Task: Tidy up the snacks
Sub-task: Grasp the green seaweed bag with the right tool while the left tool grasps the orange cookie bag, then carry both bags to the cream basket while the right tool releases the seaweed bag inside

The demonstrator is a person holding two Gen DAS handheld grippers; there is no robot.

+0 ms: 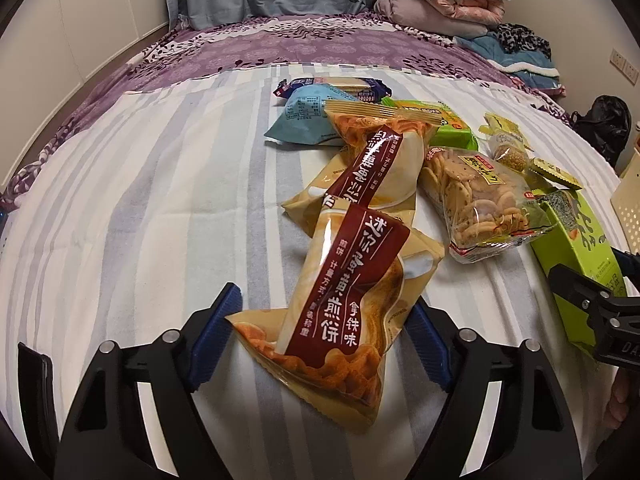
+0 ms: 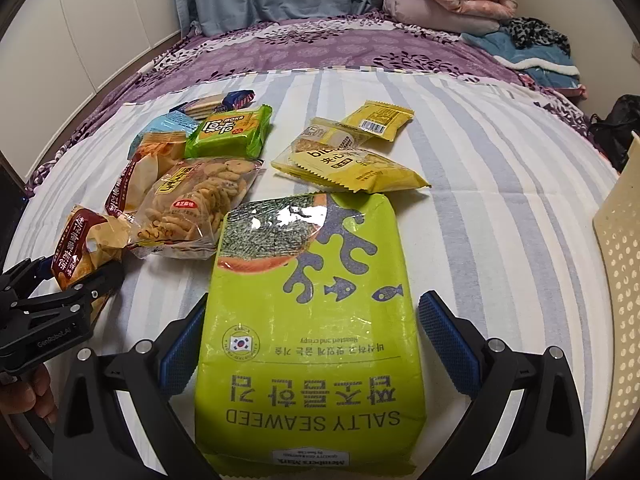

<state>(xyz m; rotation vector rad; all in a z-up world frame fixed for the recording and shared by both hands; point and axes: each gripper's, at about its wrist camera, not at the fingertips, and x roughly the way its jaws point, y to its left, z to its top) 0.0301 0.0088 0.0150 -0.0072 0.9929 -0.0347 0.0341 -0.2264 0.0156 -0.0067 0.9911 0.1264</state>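
My left gripper (image 1: 326, 300) holds a tan and maroon pancake-cracker packet (image 1: 340, 292) by its near end, both blue pads against its edges. A second packet like it (image 1: 380, 168) lies behind, over a light blue bag (image 1: 300, 120). In the right wrist view my right gripper (image 2: 312, 308) stands open around a big green salty seaweed pack (image 2: 312, 320) lying flat on the striped sheet (image 2: 500, 200). Its left pad touches the pack and its right pad sits just off the edge. A clear bag of small crackers (image 2: 196, 204), a green wafer pack (image 2: 228, 132) and yellow biscuit packets (image 2: 360, 168) lie beyond.
A cream perforated basket (image 2: 620, 300) stands at the right edge of the bed. Folded bedding and clothes (image 2: 452, 4) are piled at the far right corner on the purple cover (image 2: 300, 48). A black bag (image 2: 616, 124) sits off the bed's right side.
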